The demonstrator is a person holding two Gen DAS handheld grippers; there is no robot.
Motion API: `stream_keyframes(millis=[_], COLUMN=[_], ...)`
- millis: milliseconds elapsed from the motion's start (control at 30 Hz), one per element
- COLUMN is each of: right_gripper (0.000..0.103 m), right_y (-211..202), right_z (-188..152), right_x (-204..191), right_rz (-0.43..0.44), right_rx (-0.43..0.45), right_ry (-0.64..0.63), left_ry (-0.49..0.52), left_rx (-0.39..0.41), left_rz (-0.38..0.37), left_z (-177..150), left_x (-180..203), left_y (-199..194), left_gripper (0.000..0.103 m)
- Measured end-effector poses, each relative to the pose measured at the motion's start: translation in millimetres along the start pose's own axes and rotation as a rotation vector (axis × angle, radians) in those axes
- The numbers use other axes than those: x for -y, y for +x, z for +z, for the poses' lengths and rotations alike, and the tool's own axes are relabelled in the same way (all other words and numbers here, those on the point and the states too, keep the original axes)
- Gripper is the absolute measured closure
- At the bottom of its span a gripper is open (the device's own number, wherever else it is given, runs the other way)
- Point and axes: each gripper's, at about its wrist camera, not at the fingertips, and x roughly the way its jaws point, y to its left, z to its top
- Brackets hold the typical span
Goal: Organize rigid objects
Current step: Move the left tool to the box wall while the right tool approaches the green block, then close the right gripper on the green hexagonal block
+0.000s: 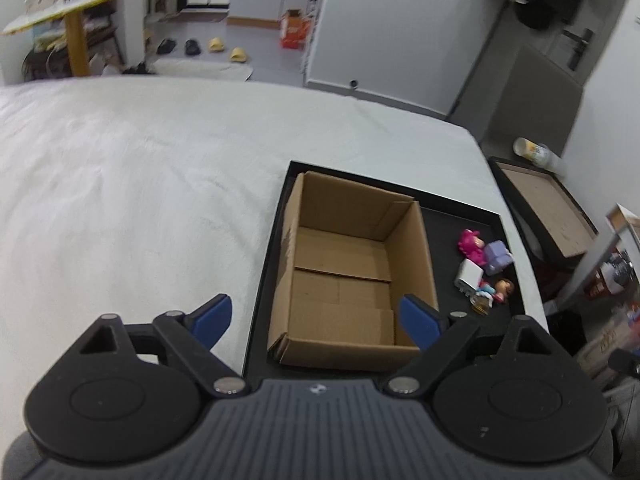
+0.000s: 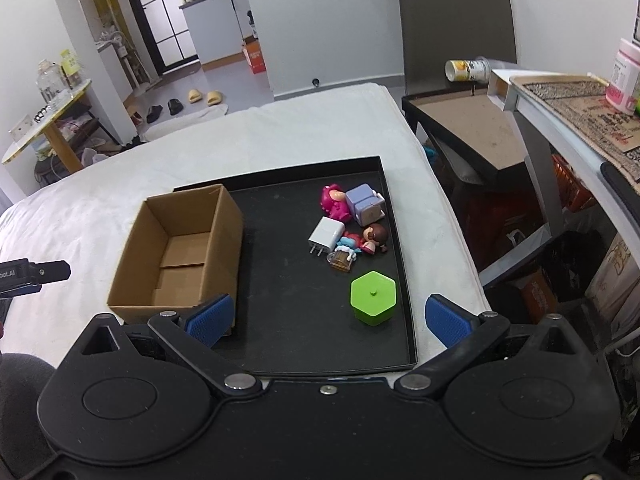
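Your left gripper (image 1: 316, 320) hangs over the near end of the cardboard box (image 1: 344, 276), its blue pads spread apart with nothing between them but the open box below. The box sits at the left side of the black tray (image 2: 280, 216), which lies on a white cloth (image 1: 140, 200); the inside of the box looks bare.

Moving right across the tray, a small cluster lies near the far right corner: a pink figure (image 2: 333, 202) beside a lilac cube-shaped toy (image 2: 365, 204), a white plug adapter (image 2: 326, 235) just nearer you, then a little doll with a brown head (image 2: 374, 238) touching a blue-and-red piece (image 2: 349, 243) and what may be a tiny amber mug (image 2: 341, 261), too small to be sure. Apart from that cluster, closer to you, a green hexagonal container (image 2: 373, 296) stands upright.

Your right gripper (image 2: 330, 320) is poised above the tray's near edge, pads wide apart and gripping nothing, the green container just ahead between them.
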Motion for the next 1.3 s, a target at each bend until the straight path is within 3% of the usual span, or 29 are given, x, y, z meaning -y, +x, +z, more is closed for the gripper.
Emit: stream_keyframes(millis=[133, 267, 567, 700, 867, 1000, 1133, 1300], right_gripper=[0.000, 0.002, 0.008, 0.008, 0.008, 0.008, 0.008, 0.012], right_y=[17.2, 33.0, 75.6, 96.0, 118.1, 131.0, 144.4, 159.4], right_z=[3.5, 5.4, 7.5, 8.6, 11.4, 14.0, 14.6, 15.4], right_x=[8.0, 15.1, 23.6, 25.1, 27.9, 26.4, 29.3, 34.5], right_rz=[-0.008, -0.009, -0.032, -0.051, -0.059, -0.085, -0.097, -0.131], right_rx=[-0.023, -0.041, -0.125, -0.162, -0.213, -0.230, -0.261, -0.294], right_ry=[0.024, 0.033, 0.058, 0.055, 0.064, 0.048, 0.058, 0.087], left_ry=[-0.067, -0.121, -0.190, -0.213, -0.214, -0.230, -0.287, -0.321], left_rx=[-0.033, -0.061, -0.105, -0.121, -0.124, -0.120, -0.097, -0.082], left_rz=[0.017, 0.036, 0.088, 0.084, 0.074, 0.037, 0.005, 0.008], left_z=[4.7, 7.5, 8.1, 4.9, -1.9, -3.1, -6.0, -5.8], left_x=[-6.9, -11.8, -20.9, -26.3, -28.7, -28.2, -34.2, -37.8], left_y=[22.3, 45.2, 92.0, 106.8, 119.0, 124.0, 128.3, 131.7], left_gripper=[0.029, 0.036, 0.040, 0.043, 0.059, 0.065, 0.078, 0.080])
